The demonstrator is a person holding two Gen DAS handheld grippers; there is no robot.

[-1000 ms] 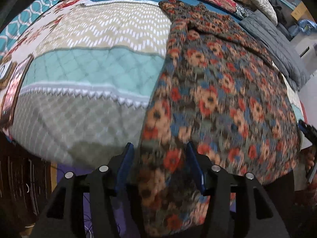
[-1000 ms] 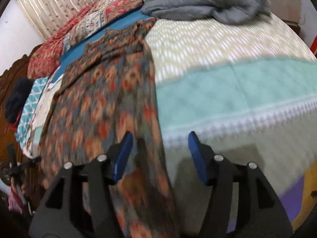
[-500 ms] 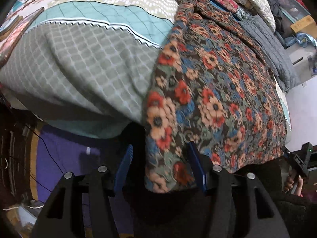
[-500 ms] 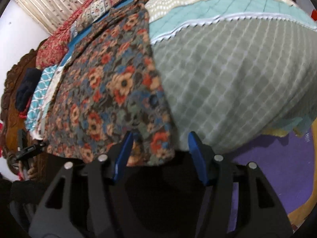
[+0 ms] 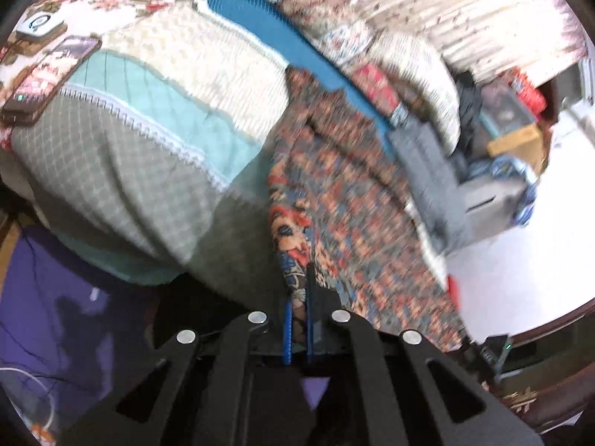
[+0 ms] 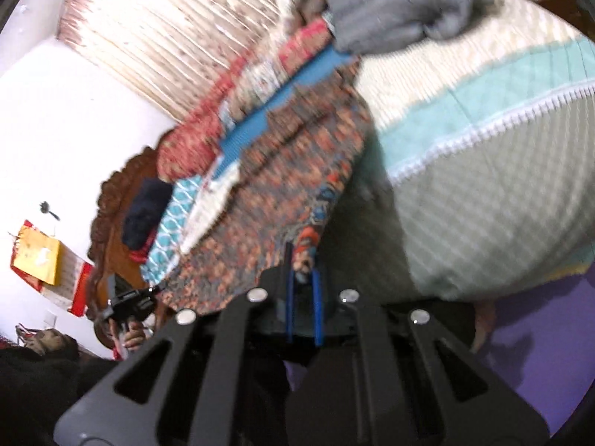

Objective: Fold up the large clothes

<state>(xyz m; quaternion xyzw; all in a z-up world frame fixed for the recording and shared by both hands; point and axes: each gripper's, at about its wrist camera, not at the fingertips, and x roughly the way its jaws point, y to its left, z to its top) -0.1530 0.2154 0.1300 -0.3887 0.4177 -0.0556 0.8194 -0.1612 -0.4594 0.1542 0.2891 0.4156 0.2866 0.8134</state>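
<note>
A large floral garment (image 5: 353, 193) in red, orange and blue lies lengthwise on the bed, its near hem hanging toward me. My left gripper (image 5: 297, 290) is shut on the hem's left corner, the blue pads pinching the cloth. In the right wrist view the same garment (image 6: 290, 171) runs up and away to the left. My right gripper (image 6: 302, 264) holds the hem's right corner between its pads; its jaws are closing on the fabric and pressing it. Both views are blurred by motion.
The bed's patchwork quilt (image 5: 130, 156) (image 6: 483, 186) curves down at the near edge. A phone (image 5: 48, 78) lies on its left side. A grey blanket (image 5: 427, 171) (image 6: 394, 7) and pillows sit at the far end. A purple mat (image 5: 55, 297) covers the floor below.
Both grippers went from open around the hem to closed on its corners. Both have risen and tipped upward, lifting the hem, so the far end of the bed and the wall now show.
</note>
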